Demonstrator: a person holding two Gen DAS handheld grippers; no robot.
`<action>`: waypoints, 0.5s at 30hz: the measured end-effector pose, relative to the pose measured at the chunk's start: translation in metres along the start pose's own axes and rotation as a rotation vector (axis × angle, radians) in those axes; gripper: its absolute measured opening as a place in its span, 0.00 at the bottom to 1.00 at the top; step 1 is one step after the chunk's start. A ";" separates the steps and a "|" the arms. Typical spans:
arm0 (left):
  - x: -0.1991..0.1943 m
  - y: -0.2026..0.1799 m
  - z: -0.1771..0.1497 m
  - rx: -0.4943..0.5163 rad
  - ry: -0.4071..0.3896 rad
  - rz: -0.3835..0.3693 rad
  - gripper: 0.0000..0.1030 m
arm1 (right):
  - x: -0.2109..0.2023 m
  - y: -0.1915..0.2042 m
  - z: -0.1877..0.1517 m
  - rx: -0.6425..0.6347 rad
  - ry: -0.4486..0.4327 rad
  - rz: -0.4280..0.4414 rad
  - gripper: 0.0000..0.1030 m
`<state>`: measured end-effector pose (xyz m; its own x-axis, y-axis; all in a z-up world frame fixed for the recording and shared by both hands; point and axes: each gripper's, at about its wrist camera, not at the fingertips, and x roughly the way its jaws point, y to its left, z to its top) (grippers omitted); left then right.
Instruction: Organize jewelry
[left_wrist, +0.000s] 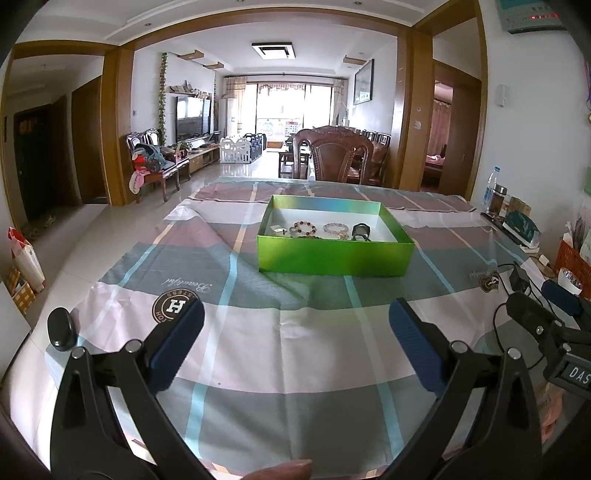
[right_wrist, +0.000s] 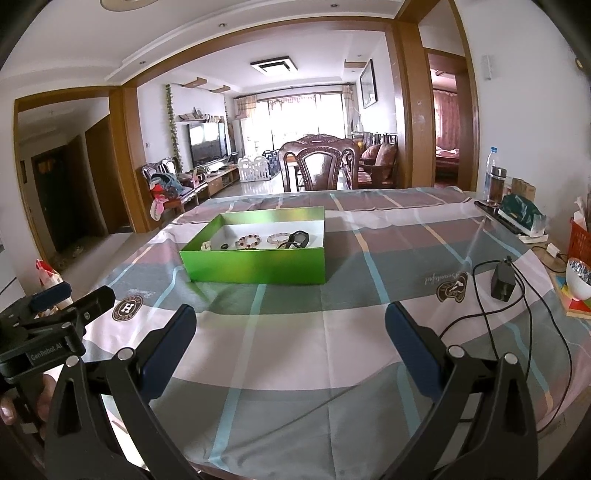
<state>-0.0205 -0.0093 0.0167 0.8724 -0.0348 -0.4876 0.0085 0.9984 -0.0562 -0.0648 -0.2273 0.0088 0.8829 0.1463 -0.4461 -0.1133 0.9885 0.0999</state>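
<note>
On the bench's plaid cloth (left_wrist: 258, 350) sits a green box (left_wrist: 334, 256), lidless, white inside, its long axis running left to right across the bench. Along its near wall lie, left to right, a small ring (right_wrist: 224, 246), a reddish bead bracelet (right_wrist: 248, 242), a pale bead bracelet (right_wrist: 277, 237) and a black watch (right_wrist: 300, 238). Both the left hand-held gripper (left_wrist: 295, 332) and the right hand-held gripper (right_wrist: 291, 334) hover near the bench's front edge, jaws spread wide, empty.

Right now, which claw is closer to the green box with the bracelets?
Probably the left claw: the green box lies straight ahead of it, while it sits off to the left of the right claw. Both are open.
</note>
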 end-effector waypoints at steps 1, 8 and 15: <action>0.000 0.000 -0.001 0.000 0.000 0.003 0.96 | 0.000 0.000 0.000 -0.005 0.002 -0.001 0.97; 0.001 0.000 -0.002 0.003 0.003 0.004 0.96 | 0.000 0.000 -0.003 -0.010 0.004 -0.005 0.97; 0.000 0.002 -0.003 0.000 0.004 0.001 0.96 | 0.001 0.000 -0.004 -0.010 0.008 -0.002 0.97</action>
<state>-0.0220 -0.0078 0.0137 0.8704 -0.0345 -0.4912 0.0080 0.9984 -0.0561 -0.0658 -0.2273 0.0048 0.8794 0.1444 -0.4536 -0.1158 0.9892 0.0903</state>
